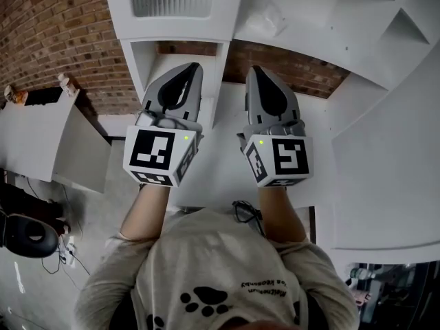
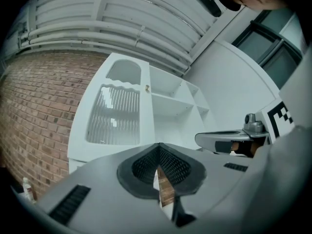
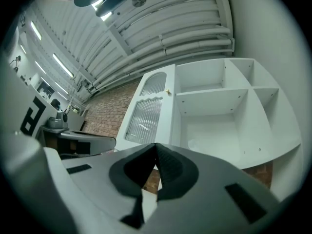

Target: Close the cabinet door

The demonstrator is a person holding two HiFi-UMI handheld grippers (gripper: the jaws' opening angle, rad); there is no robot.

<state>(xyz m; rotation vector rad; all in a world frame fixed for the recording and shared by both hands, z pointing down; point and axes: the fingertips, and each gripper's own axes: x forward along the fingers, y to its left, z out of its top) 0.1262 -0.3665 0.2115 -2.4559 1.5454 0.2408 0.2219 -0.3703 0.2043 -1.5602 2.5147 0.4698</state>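
— Door [image 3: 146,113] sticks out open at the left edge of the cabinet [image 3: 243,72]. Our left gripper [image 1: 194,68] and right gripper [image 1: 254,69] are squeezed closed, holding nothing.
— If we push crooked, we could slip off it.

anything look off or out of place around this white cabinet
Only one thing: crumpled clear plastic lies on the bottom shelf in the open compartment of the white cabinet. The ribbed-glass door beside it hangs straight, and nothing looks spilled or broken.
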